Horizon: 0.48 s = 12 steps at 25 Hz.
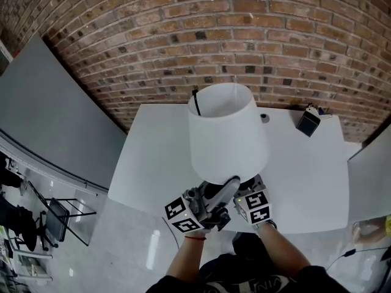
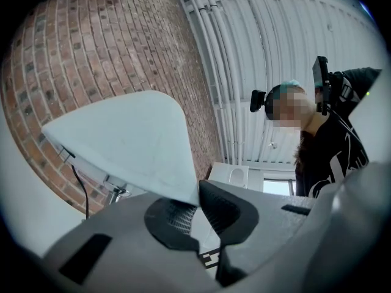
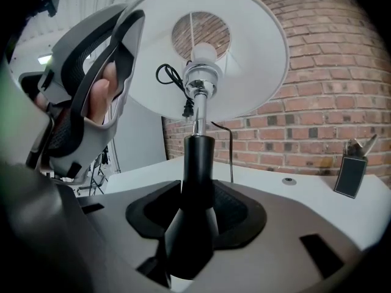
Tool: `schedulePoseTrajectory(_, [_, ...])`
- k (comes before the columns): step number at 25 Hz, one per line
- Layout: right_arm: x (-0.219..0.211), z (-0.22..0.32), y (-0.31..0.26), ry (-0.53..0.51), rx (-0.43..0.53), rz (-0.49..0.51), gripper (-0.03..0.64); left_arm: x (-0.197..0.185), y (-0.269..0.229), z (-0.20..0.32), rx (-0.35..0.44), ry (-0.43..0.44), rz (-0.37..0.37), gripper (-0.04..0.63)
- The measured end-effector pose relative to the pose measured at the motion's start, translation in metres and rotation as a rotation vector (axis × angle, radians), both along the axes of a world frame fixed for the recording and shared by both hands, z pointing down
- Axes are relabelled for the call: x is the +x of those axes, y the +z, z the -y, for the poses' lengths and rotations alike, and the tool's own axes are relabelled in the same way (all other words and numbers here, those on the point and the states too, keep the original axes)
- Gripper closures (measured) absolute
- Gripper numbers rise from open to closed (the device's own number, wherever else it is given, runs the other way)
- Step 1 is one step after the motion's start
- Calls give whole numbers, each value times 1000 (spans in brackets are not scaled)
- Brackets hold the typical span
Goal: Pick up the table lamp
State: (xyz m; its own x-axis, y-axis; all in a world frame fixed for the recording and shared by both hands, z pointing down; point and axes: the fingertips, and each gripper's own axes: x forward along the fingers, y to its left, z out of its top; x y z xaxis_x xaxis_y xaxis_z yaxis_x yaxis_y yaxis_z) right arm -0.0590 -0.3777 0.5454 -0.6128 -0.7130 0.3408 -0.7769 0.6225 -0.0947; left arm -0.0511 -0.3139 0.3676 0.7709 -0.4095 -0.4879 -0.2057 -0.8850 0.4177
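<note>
A table lamp with a white cone shade [image 1: 226,133] is upright over the near edge of the white table [image 1: 153,163]. My left gripper [image 1: 233,182] is shut on the shade's lower rim [image 2: 183,191], and the thin edge sits between its pads [image 2: 197,204]. My right gripper [image 3: 197,220] is shut on the lamp's black stem [image 3: 197,163], below the chrome tube [image 3: 197,112] and bulb [image 3: 203,54]. In the head view the shade hides the stem and most of the right gripper [image 1: 252,189]. A black cord [image 3: 172,78] is coiled under the shade.
A brick wall [image 1: 244,29] runs behind the table. A small black box [image 1: 308,122] holding tools stands at the table's far right, near a round grommet [image 1: 264,118]. A grey panel [image 1: 43,115] stands at the left, and a folding stand [image 1: 58,218] sits on the floor.
</note>
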Motion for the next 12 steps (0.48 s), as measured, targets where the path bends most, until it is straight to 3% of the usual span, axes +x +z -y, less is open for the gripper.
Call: schedulePoseTrajectory(12, [3,-14,-46,9,84,25,456,5,-42,-25,75,-3,20,577])
